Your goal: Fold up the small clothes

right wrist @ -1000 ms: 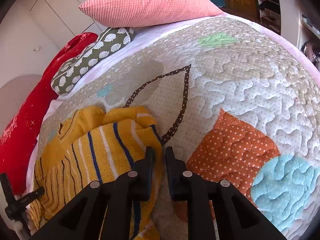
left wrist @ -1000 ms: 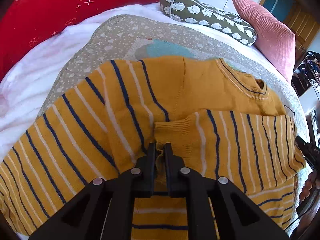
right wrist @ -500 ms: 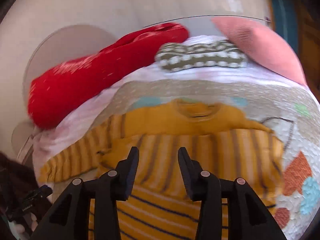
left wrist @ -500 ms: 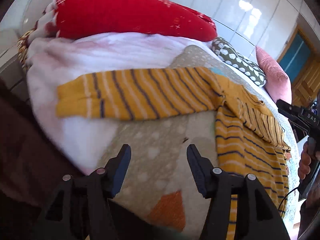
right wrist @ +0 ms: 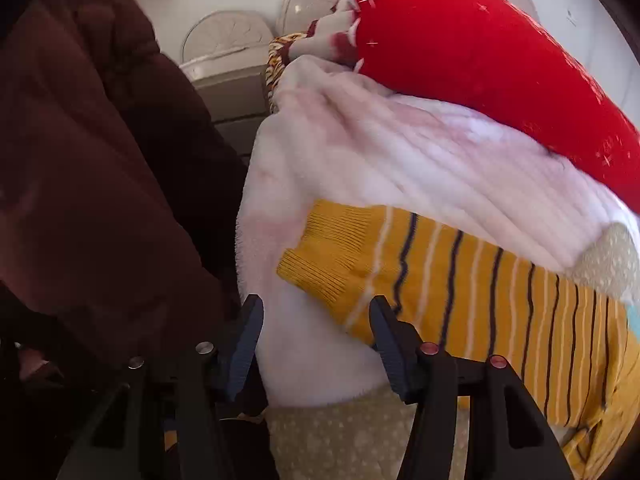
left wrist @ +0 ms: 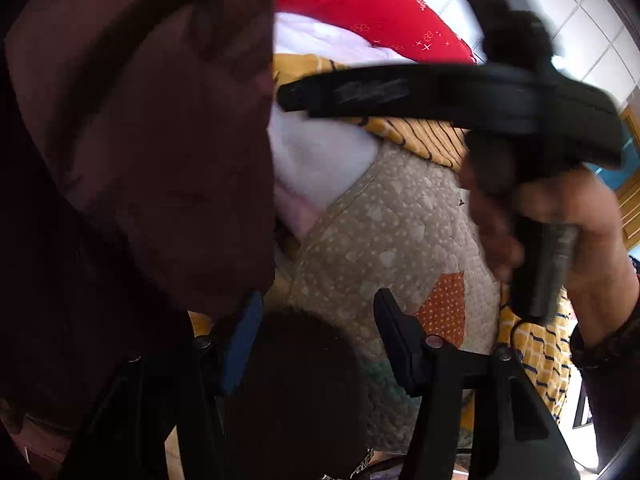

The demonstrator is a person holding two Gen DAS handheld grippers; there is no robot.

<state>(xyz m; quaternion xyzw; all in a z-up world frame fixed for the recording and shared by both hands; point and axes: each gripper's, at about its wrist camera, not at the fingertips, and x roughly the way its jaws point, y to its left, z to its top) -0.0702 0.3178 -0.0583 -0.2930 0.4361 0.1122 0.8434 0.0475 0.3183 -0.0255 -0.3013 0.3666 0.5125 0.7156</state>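
A yellow sweater with dark and white stripes lies on the bed. In the right wrist view its sleeve [right wrist: 460, 288] stretches out over a white fleece blanket [right wrist: 400, 152], cuff towards me. My right gripper [right wrist: 316, 332] is open and empty, its right finger just at the sleeve's near edge. In the left wrist view the sweater [left wrist: 424, 136] shows only in strips behind the other hand-held gripper [left wrist: 460, 100]. My left gripper [left wrist: 316, 336] is open and empty above the quilt [left wrist: 392, 232].
A red pillow [right wrist: 480, 52] lies beyond the blanket. The person's dark maroon coat [left wrist: 140, 140] fills the left of both views, close to the fingers. The person's hand [left wrist: 568, 232] holds the other gripper's handle at the right of the left wrist view.
Both grippers let go of the sweater and opened. Both swung left towards the outstretched sleeve and the bed's edge. The right gripper now crosses in front of the left camera.
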